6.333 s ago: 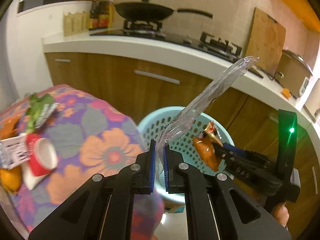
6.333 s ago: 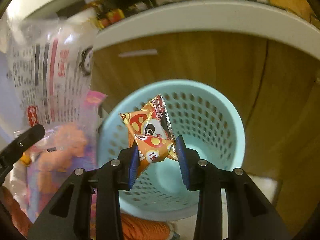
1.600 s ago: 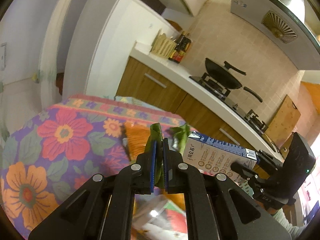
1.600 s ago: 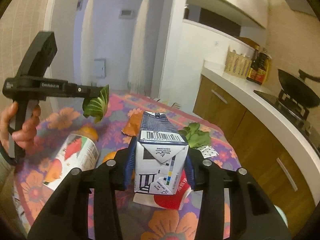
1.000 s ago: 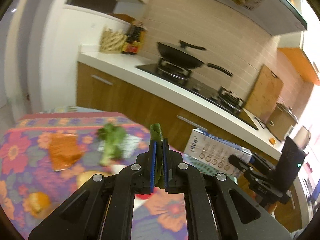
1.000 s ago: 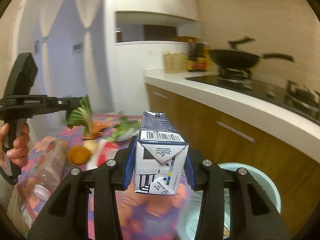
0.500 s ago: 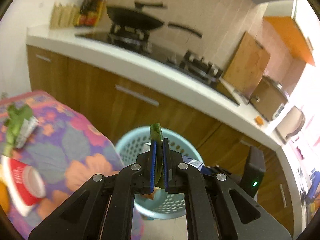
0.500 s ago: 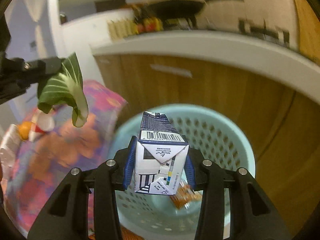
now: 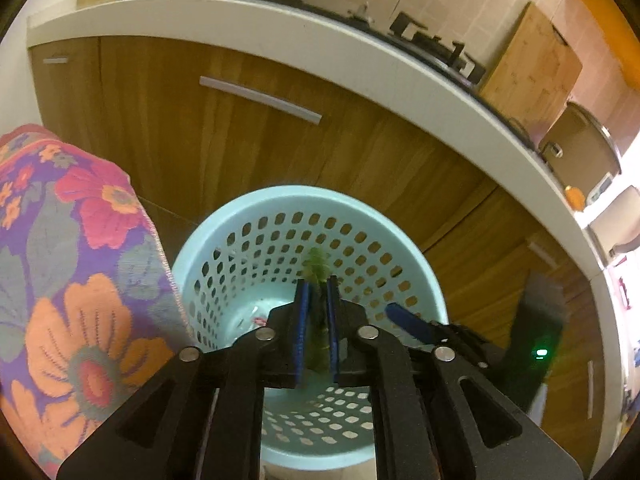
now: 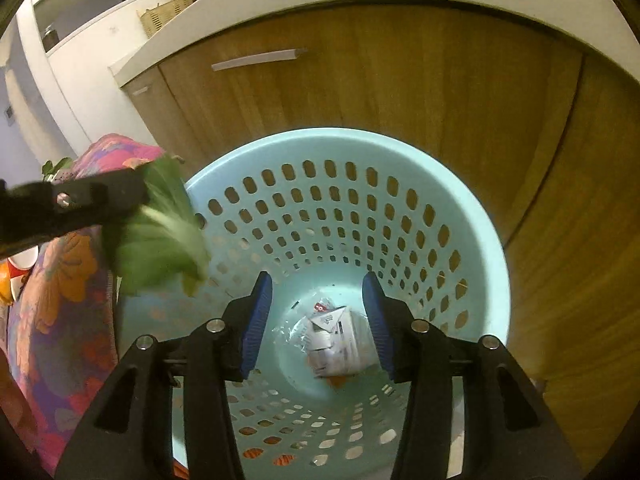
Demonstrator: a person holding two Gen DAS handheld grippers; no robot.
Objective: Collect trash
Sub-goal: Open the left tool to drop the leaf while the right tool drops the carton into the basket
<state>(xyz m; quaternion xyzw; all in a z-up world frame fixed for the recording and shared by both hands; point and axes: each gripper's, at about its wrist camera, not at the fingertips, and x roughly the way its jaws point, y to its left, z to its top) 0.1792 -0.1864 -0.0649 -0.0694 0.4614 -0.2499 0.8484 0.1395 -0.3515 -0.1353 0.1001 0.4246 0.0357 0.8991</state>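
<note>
A light blue perforated basket (image 9: 224, 256) (image 10: 460, 216) stands on the floor below both grippers. My left gripper (image 9: 316, 300) holds a green vegetable leaf (image 9: 317, 268) between narrowly parted pads over the basket; the leaf also shows in the right wrist view (image 10: 160, 240), hanging at the basket's left rim. My right gripper (image 10: 316, 300) is open and empty above the basket mouth. The milk carton (image 10: 340, 340) lies on the basket floor with clear plastic and an orange wrapper.
A table with a flowered cloth (image 9: 60, 280) (image 10: 60, 300) borders the basket on the left. Wooden cabinets (image 9: 240, 128) under a white counter (image 9: 360, 44) stand right behind the basket. A stove and a cutting board (image 9: 532, 68) sit on the counter.
My right gripper has opened and the milk carton has dropped into the basket. My left gripper has moved lower over the basket with the leaf, its pads slightly wider apart.
</note>
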